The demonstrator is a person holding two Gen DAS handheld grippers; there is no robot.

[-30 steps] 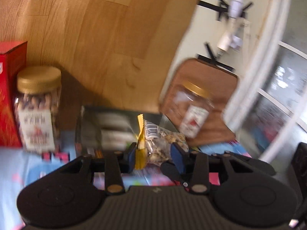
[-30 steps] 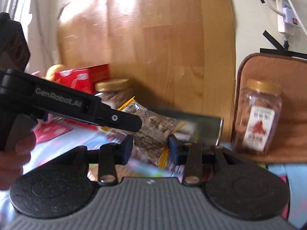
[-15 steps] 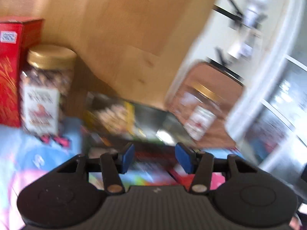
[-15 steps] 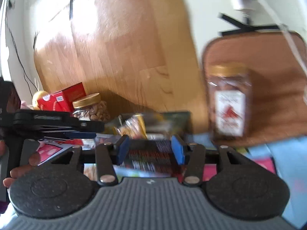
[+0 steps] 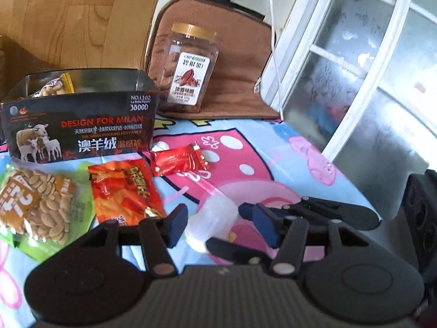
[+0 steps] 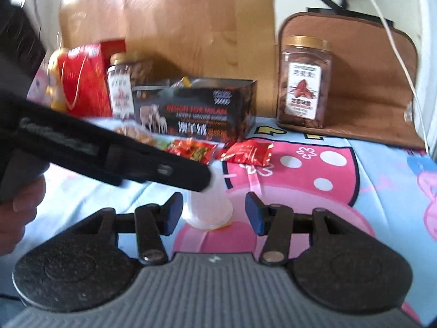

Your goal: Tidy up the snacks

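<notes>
Snacks lie loose before the open black cardboard box [image 5: 79,125], evidently the collecting bin: green seed packet [image 5: 38,207], orange-red sachet [image 5: 123,194], small red wrapped candy [image 5: 177,161]. Left gripper [image 5: 215,227] and right gripper [image 6: 213,213], jaws parted and gripping nothing, both frame a translucent plastic cup [image 6: 207,207] on the cartoon-print cloth [image 5: 300,164], apparently the next pick.

A wooden panel [image 5: 68,13] leans on the pale wall beside a frosted window [image 5: 368,68].
</notes>
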